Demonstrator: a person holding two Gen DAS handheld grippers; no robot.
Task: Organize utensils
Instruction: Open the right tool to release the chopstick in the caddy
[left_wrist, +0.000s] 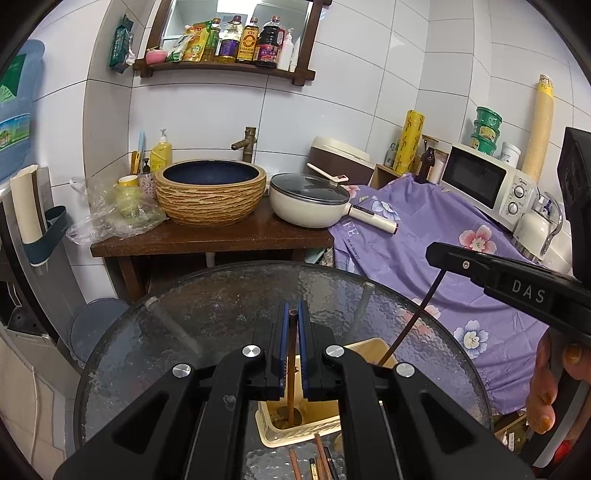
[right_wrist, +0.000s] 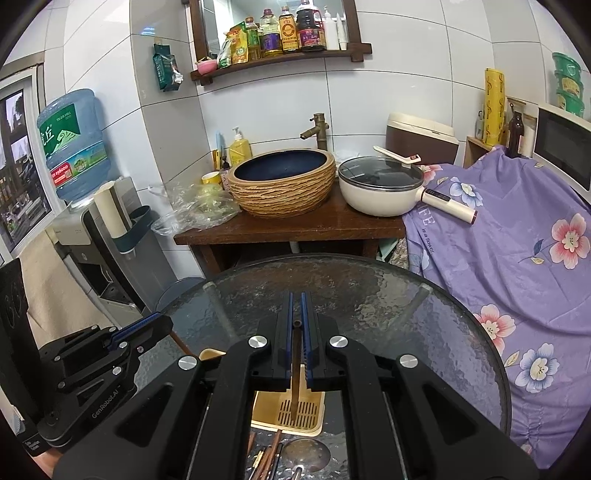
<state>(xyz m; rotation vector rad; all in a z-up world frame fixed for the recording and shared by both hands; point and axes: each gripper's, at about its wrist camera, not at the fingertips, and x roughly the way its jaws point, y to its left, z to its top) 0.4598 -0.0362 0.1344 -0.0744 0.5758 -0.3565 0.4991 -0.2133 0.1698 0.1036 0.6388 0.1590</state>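
White-tiled wall (right_wrist: 399, 74), wooden washstand (right_wrist: 295, 229)

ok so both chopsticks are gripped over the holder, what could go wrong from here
1. The left hand-held gripper and right hand-held gripper work over one small yellow holder; they could bump.
2. Each chopstick is pinched near its top, so the loose lower end may swing and miss the holder.
3. More chopsticks lie just before the holder on the glass table; a low gripper might scatter them.
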